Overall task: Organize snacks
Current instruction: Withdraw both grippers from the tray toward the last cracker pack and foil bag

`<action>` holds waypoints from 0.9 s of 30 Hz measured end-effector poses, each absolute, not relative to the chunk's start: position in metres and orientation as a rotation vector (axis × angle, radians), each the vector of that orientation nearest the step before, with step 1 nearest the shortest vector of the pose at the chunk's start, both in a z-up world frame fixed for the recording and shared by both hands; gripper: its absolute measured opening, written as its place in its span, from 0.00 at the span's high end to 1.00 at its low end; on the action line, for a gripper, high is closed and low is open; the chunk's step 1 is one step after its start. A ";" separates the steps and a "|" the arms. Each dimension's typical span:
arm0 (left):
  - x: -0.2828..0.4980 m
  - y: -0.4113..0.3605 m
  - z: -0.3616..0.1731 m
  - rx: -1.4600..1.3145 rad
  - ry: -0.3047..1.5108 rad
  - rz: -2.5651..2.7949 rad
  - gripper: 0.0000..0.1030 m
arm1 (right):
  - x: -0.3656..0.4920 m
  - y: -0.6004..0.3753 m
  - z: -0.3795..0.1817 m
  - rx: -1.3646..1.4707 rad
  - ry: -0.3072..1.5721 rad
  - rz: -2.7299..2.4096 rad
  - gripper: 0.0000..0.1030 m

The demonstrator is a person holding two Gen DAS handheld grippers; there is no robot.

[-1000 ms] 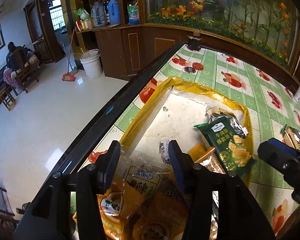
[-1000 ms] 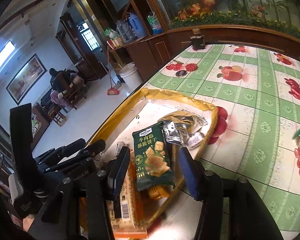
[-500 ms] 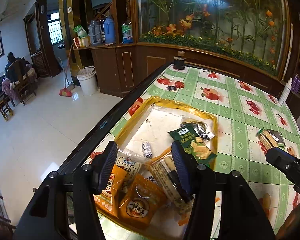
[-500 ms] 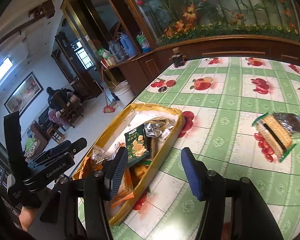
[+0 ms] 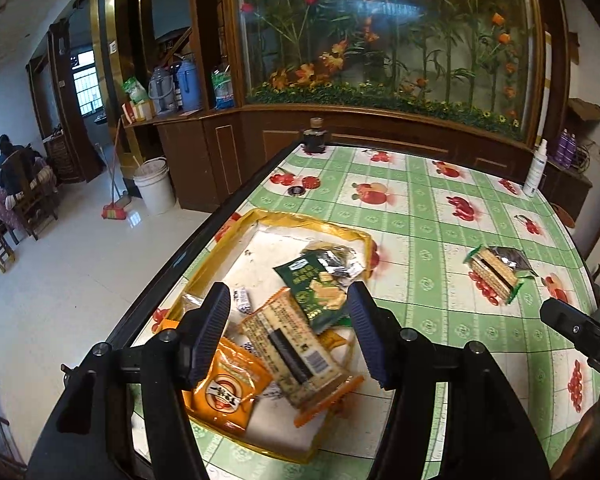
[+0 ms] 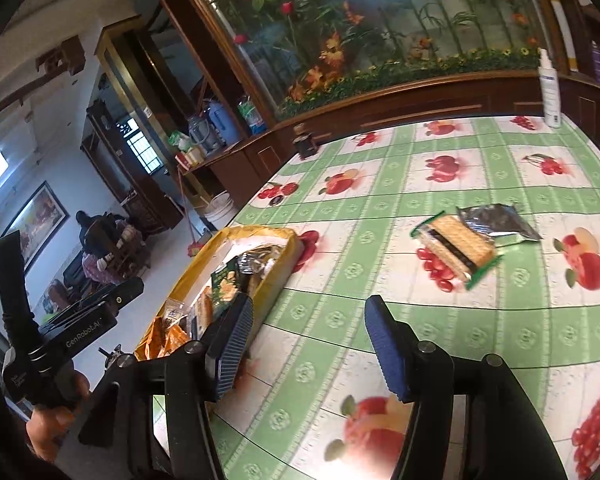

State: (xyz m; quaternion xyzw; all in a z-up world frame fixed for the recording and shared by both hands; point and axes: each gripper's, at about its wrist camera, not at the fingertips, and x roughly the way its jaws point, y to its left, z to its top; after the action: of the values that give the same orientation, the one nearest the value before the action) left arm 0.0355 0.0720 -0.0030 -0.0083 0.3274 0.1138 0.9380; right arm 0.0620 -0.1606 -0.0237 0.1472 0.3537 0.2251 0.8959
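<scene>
Snack packets lie piled in a shallow yellow-rimmed tray (image 5: 363, 238) near the left edge of the worktop (image 5: 420, 216), which wears a green-and-white checked cloth printed with red fruit. In the tray are an orange foil pouch (image 5: 224, 394), a long speckled cracker pack with an orange end (image 5: 296, 346), a dark green biscuit packet (image 5: 318, 294) and a crumpled black-and-silver wrapper (image 5: 334, 262) at the far end. Well apart from the tray, on the open cloth to its right, a green-edged wafer biscuit packet (image 6: 456, 246) lies flat with a silver-black foil packet (image 6: 496, 222) touching its far side.

Above the near part of the tray hangs the left claw (image 5: 288, 330), its blue-padded fingers spread wide and holding nothing. Over bare cloth just right of the tray, the right claw (image 6: 308, 344) is likewise spread and empty, with the wafer packet ahead of it. A white spray bottle (image 6: 550, 92) stands at the worktop's far edge.
</scene>
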 end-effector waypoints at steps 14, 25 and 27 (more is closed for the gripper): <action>0.046 0.019 -0.019 0.005 0.733 0.106 0.26 | 0.052 -0.240 -0.039 0.314 0.732 0.311 0.33; 0.094 -0.061 -0.055 0.004 0.868 -0.071 0.26 | 0.090 -0.282 -0.064 0.319 0.781 0.230 0.33; 0.105 -0.071 -0.061 -0.011 0.888 -0.090 0.26 | 0.100 -0.288 -0.071 0.330 0.801 0.223 0.33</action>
State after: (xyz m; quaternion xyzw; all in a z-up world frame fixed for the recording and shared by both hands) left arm 0.1052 -0.0712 -0.0610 -0.0054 0.4295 -0.0437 0.9020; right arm 0.1001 -0.2877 -0.0713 0.1595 0.3873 0.1079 0.9016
